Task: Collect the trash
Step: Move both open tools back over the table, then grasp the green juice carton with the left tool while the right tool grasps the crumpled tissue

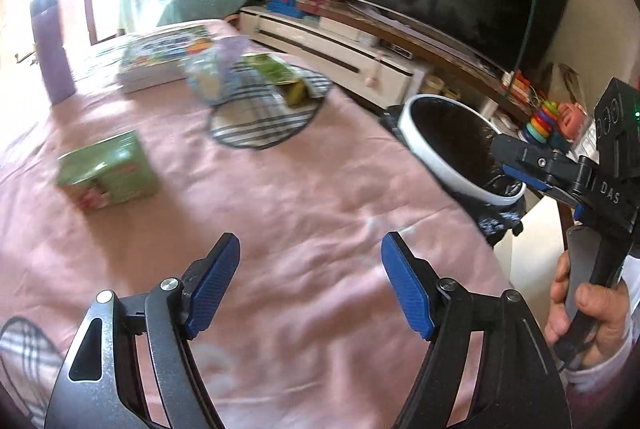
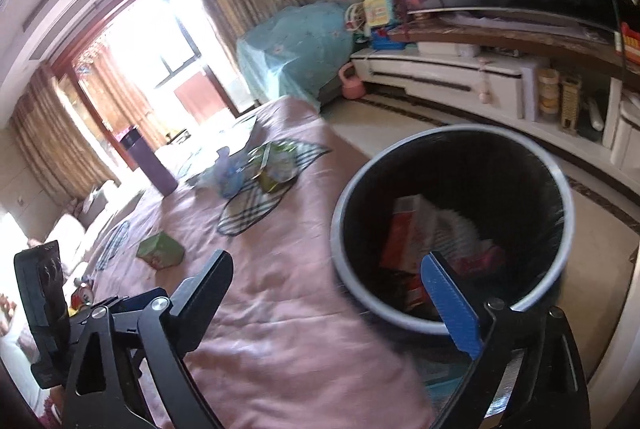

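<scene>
a: while your right gripper (image 2: 326,297) hangs spread and empty at the trash bin (image 2: 560,189), your left gripper (image 1: 310,287) waits just as wide over the pink cloth (image 1: 280,197).

b: where's the trash?

a: green carton (image 1: 106,171) to your left on the cloth, wrappers (image 1: 276,77) farther back on the plaid mat (image 1: 256,121). square the pads on the carton's flat sides. open cloth lies between; the bin sits just off the table edge.

I see wrinkled matt pink cloth (image 1: 280,213) over the surface, a glossy white-rimmed plastic bin (image 2: 452,221), and ribbed blue rubbery pads (image 1: 212,289).
</scene>
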{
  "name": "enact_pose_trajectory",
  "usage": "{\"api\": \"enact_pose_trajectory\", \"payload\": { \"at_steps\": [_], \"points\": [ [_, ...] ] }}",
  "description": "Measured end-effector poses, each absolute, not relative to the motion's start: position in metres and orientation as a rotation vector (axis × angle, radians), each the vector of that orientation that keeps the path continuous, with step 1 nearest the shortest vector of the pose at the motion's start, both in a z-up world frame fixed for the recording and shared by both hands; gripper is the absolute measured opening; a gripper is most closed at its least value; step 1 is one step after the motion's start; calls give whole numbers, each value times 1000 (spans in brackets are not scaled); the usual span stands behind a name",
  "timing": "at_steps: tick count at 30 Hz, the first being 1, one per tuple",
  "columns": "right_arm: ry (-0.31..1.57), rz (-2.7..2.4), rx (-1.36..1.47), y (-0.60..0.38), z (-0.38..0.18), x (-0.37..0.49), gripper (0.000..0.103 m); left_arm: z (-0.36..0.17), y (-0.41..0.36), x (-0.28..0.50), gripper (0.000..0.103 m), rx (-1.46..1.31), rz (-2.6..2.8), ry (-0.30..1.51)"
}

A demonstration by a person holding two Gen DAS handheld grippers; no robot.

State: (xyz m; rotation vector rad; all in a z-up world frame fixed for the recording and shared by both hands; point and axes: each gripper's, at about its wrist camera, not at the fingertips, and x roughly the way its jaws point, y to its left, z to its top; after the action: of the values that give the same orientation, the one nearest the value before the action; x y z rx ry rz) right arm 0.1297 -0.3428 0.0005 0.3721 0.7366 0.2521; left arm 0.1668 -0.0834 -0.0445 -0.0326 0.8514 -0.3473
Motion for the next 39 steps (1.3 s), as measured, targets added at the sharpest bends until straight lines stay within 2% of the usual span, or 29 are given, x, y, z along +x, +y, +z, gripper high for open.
{"api": "enact_pose_trajectory", "payload": {
  "at_steps": [19,39],
  "points": [
    [783,434,193,-228,-9,157,100,-46,22,160,85,11,-243,794],
    [794,500,199,-169,-9,249,99,-71,62,262,90,159,-355,865]
  ]
}}
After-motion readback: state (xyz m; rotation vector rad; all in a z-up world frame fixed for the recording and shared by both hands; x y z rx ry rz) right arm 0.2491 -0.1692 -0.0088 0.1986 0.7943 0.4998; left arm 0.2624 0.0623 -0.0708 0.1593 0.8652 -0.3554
